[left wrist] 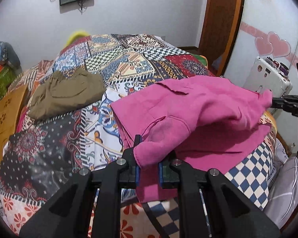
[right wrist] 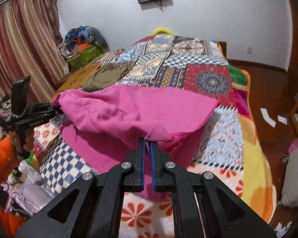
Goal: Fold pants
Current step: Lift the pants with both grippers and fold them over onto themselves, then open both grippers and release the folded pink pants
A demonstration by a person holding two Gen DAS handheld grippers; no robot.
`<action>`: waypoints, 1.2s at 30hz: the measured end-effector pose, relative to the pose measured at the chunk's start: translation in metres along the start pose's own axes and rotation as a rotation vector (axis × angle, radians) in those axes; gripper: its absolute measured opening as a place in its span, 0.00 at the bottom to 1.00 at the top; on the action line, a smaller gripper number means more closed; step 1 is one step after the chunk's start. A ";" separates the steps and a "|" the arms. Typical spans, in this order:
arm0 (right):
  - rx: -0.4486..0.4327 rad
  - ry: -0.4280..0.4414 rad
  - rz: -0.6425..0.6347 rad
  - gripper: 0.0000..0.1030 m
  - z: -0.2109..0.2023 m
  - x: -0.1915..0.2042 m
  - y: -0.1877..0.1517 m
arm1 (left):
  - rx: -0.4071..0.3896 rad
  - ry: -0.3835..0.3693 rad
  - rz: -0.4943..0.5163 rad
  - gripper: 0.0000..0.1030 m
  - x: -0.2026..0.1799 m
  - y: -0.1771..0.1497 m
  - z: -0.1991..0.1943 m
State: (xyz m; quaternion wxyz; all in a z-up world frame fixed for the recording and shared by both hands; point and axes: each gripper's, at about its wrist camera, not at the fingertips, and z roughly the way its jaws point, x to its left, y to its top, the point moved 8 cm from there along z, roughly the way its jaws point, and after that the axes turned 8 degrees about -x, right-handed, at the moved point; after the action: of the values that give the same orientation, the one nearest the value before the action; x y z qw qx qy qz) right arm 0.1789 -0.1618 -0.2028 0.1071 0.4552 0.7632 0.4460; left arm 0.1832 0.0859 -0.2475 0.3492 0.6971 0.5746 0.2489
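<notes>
Pink pants lie on a patchwork bedspread, with one end lifted off the bed and held between both grippers. My left gripper is shut on one corner of the pink pants; it also shows at the left of the right wrist view. My right gripper is shut on the other corner of the pink pants; it shows at the right edge of the left wrist view. The lifted part sags between the grippers over the flat lower layer.
Folded olive-brown pants lie farther back on the bedspread. A wooden board sits at the bed's left side, a white case at the right. Curtains and a pile of bags stand by the wall.
</notes>
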 end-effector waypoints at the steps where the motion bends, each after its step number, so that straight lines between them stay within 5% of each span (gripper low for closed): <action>1: 0.006 0.000 -0.004 0.05 0.000 0.001 -0.002 | 0.004 -0.001 -0.004 0.12 0.001 -0.002 0.000; 13: 0.083 -0.015 0.008 0.05 0.001 -0.001 -0.027 | 0.068 0.057 0.069 0.12 0.001 -0.035 0.002; 25: 0.168 -0.088 0.017 0.05 -0.006 -0.021 -0.053 | 0.065 0.087 0.027 0.19 0.015 -0.048 -0.014; 36: 0.048 -0.187 0.008 0.05 -0.041 -0.043 -0.002 | 0.024 0.164 0.031 0.26 0.036 -0.024 -0.043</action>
State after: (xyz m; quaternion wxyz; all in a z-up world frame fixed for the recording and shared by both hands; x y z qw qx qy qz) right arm 0.1788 -0.2203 -0.1909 0.1650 0.5002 0.7584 0.3839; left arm 0.1436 0.1321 -0.2404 0.2890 0.6872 0.5934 0.3036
